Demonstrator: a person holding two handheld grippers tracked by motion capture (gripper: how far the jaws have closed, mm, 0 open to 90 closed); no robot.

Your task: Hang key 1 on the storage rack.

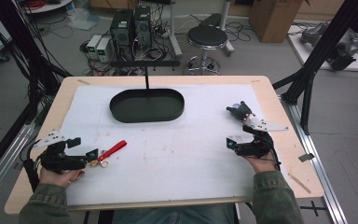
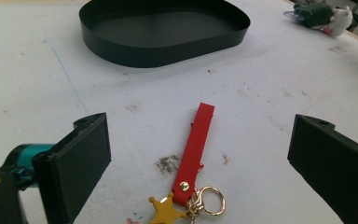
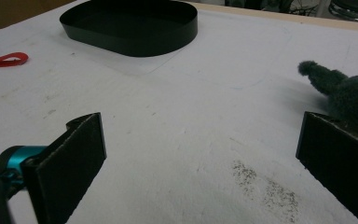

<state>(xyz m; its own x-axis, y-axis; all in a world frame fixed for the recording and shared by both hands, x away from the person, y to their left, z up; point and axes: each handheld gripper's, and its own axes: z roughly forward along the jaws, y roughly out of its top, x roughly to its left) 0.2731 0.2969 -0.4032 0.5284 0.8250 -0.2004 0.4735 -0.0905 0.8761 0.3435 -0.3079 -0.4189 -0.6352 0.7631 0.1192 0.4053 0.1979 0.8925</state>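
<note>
One red keychain strap (image 2: 195, 149), one black tray (image 1: 147, 105), one plush toy (image 1: 240, 111), possibly grey.

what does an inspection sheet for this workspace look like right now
surface: white mat on a wooden table, scuffed and stained
job's things: red key strap with gold star and ring, flat on the mat; dark plush toy; empty black tray
clutter: nothing seen
grippers: left hand-held gripper open around the strap; right hand-held gripper open beside the toy
cables: tangle on the floor by the computer towers
surroundings: stool, cardboard box
</note>
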